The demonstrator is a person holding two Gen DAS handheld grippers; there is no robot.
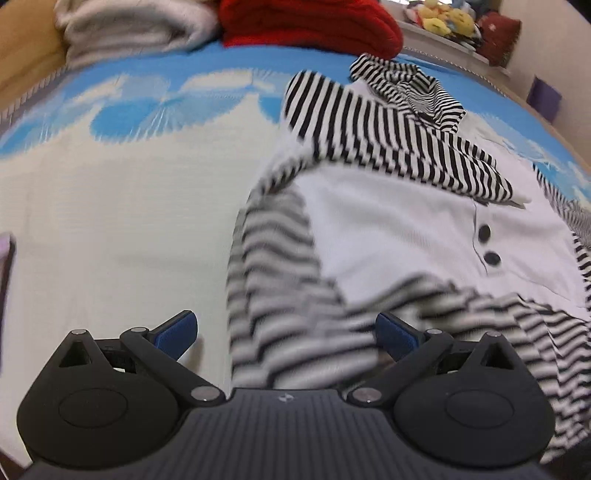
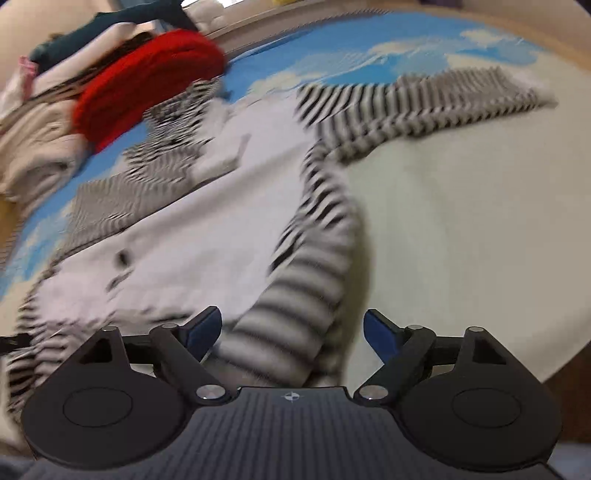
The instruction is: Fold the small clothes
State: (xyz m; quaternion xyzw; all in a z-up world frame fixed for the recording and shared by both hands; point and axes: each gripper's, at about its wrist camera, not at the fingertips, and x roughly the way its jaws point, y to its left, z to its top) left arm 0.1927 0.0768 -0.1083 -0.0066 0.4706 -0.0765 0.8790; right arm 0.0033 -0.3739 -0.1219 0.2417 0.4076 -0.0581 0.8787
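Nearest, the left gripper (image 1: 286, 334) hovers with its blue-padded fingers (image 1: 177, 334) spread wide and empty above the hem of a small black-and-white striped top with a white front panel and two dark buttons (image 1: 388, 221). The right gripper (image 2: 291, 332) likewise has its fingers apart over a striped side. The top lies on a blue-and-cream patterned bed cover (image 1: 129, 192). Beyond it sit a red knitted garment (image 1: 310, 22) and a pale folded pile (image 1: 129, 29).

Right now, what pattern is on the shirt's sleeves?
Black and white stripes on the sleeves, clearest in the left wrist view.
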